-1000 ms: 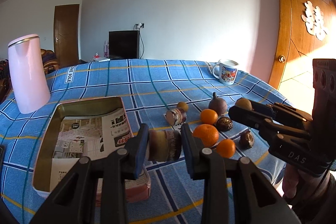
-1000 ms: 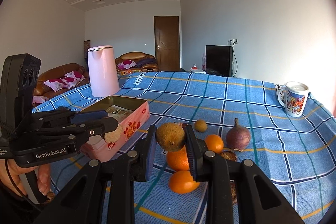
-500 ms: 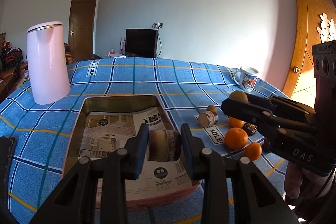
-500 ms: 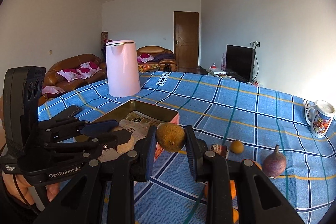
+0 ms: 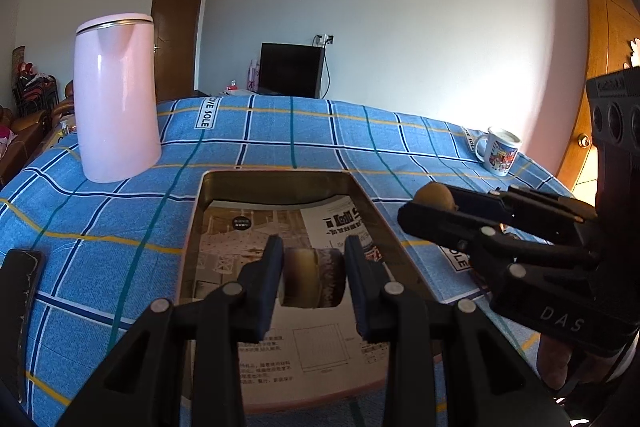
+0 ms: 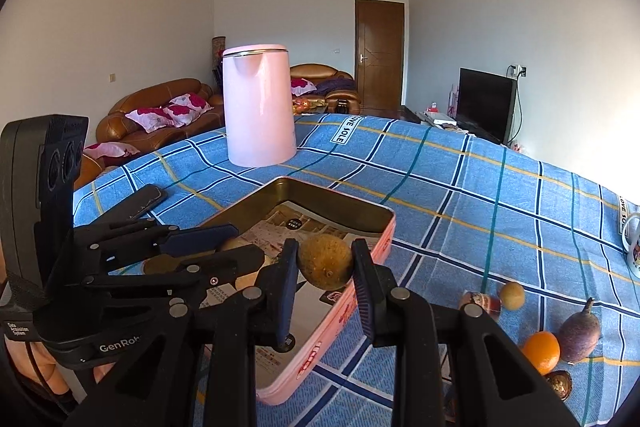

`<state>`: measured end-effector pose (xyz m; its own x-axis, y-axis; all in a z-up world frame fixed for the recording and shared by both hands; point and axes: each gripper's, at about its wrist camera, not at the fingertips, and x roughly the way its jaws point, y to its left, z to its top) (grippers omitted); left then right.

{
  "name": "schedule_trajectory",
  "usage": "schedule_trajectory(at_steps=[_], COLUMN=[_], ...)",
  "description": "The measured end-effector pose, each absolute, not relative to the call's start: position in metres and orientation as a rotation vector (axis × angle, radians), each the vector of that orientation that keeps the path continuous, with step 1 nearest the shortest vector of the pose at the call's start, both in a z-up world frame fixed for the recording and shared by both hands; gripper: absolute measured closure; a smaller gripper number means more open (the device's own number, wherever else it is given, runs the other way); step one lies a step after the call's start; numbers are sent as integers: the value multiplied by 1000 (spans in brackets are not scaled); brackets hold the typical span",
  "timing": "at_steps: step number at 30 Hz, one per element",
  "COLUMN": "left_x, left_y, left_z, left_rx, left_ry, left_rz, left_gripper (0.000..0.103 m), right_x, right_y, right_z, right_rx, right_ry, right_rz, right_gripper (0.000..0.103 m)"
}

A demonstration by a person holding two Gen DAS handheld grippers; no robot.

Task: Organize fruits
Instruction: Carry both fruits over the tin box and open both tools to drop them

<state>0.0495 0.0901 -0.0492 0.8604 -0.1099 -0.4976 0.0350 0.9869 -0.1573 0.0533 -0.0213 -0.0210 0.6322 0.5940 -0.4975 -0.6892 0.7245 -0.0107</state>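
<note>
My left gripper (image 5: 314,277) is shut on a brown cut piece of fruit (image 5: 313,283) and holds it above the paper-lined pink tin (image 5: 192,227). My right gripper (image 6: 325,269) is shut on a round yellow-brown fruit (image 6: 326,267) over the tin's right rim (image 6: 384,231). In the left wrist view the right gripper (image 5: 424,205) shows at the tin's right side with that fruit (image 5: 434,195). An orange (image 6: 541,351), a purple fruit (image 6: 579,333), a small yellow fruit (image 6: 512,295) and a dark fruit (image 6: 558,383) lie on the cloth to the right.
A tall pink kettle (image 5: 116,99) stands behind the tin on the left. A dark phone (image 6: 138,203) lies left of the tin. A printed mug (image 5: 500,155) stands at the far right. A small can (image 6: 480,303) lies near the fruits. A blue checked cloth (image 5: 280,131) covers the table.
Both grippers have moved left, away from the fruit pile, and now hold their fruits over the tin. Both stay shut on their fruit.
</note>
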Motion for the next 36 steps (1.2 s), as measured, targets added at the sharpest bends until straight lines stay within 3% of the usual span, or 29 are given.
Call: schedule_trajectory(at_steps=[36], left_x=[66], left_y=[137], left_z=[-59], left_rx=[-160], left_ry=[588], left_rz=[-9], left_gripper=[66], right_x=[70], right_y=[44], right_z=[-49], right_rx=[-280], right_ry=[606], right_rz=[733], right_gripper=[72])
